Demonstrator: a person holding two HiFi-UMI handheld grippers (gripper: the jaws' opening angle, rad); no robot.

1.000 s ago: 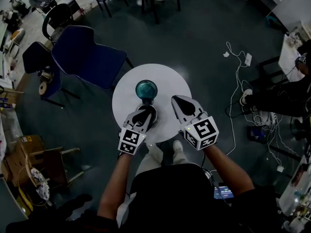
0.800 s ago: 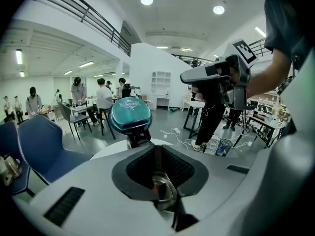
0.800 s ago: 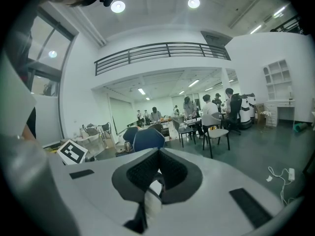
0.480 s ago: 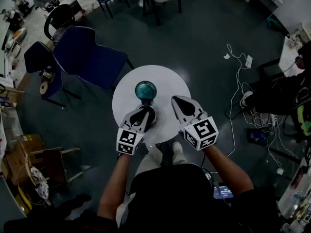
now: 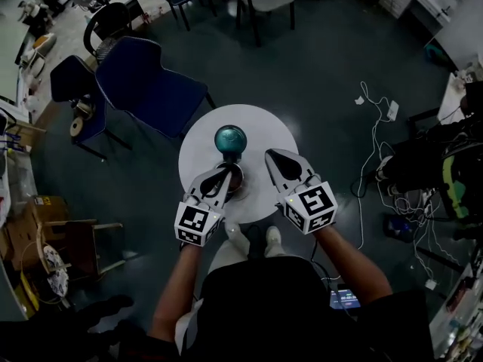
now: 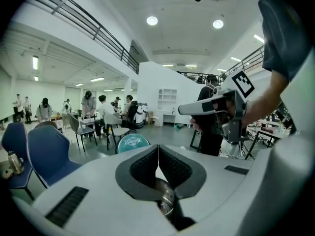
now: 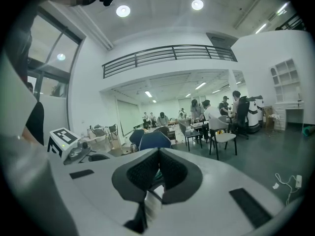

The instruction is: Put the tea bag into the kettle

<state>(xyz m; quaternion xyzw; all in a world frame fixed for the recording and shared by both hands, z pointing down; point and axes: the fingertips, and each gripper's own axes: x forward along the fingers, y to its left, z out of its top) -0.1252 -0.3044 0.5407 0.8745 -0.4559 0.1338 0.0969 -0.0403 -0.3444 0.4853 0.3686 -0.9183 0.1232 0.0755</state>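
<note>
A steel kettle [image 5: 231, 176] with an open top and a dark handle stands on the round white table [image 5: 264, 130]. A teal round lid [image 5: 230, 139] sits just beyond it. My left gripper [image 5: 224, 171] hovers over the kettle's opening with its jaws shut and nothing seen between them. In the left gripper view the kettle rim [image 6: 166, 201] shows below the left gripper [image 6: 158, 149]. My right gripper [image 5: 270, 155] is to the right of the kettle. In the right gripper view the right gripper [image 7: 158, 154] is shut on a white tea bag [image 7: 153, 201] that hangs below the jaws.
A large blue chair [image 5: 147, 89] stands close to the table's far left, with a smaller one [image 5: 72, 89] beyond it. White cables [image 5: 370, 127] lie on the dark floor to the right. People sit at tables [image 6: 103, 114] in the distance.
My left gripper has drawn back slightly toward the person. The right gripper has kept its place beside the kettle.
</note>
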